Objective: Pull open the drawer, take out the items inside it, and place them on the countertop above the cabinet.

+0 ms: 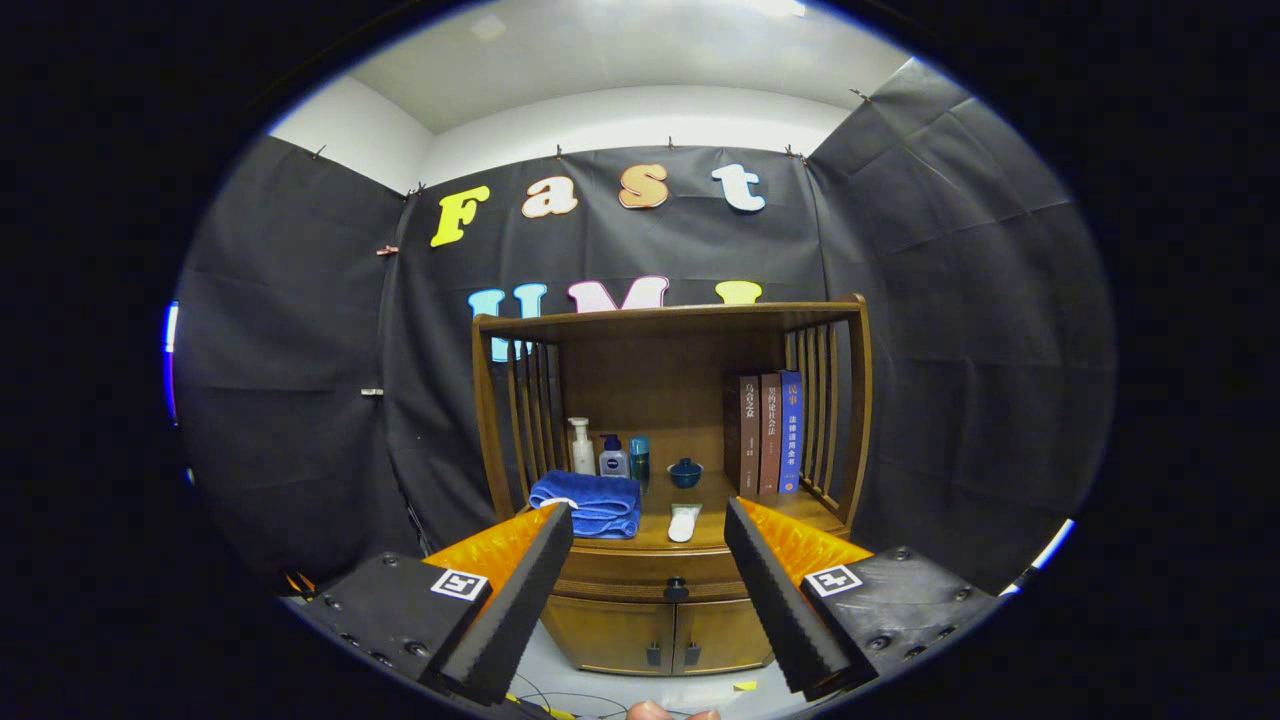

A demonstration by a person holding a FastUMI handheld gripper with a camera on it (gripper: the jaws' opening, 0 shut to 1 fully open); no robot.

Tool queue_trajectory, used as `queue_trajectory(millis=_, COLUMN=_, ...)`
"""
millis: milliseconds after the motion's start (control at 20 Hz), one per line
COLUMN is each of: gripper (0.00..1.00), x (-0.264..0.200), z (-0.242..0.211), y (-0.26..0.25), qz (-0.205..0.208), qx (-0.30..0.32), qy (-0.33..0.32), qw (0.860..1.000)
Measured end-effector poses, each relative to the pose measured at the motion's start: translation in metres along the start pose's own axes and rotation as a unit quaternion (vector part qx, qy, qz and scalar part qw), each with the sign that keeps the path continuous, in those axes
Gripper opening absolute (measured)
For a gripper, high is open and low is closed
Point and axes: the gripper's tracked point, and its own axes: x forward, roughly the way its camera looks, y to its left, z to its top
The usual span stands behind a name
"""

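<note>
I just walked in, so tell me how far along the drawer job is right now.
Nothing looks done yet. The drawer under the countertop appears fully closed, its dark knob untouched. The gripper is open and empty, fingers spread, facing the cabinet from a distance. Left: reach the knob, pull the drawer open, lift out its contents and set them on the countertop.

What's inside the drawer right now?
Nothing can be told: the drawer is shut, its front and knob hiding the contents. The open gripper is held short of it, fingers apart.
</note>
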Motion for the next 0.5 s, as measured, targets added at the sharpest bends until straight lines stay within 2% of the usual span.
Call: queue_trajectory(millis=500, gripper=0.99, x=-0.0005, z=-0.0011, y=0.0026, qz=0.001, qx=-0.001, qy=0.001, qw=1.000)
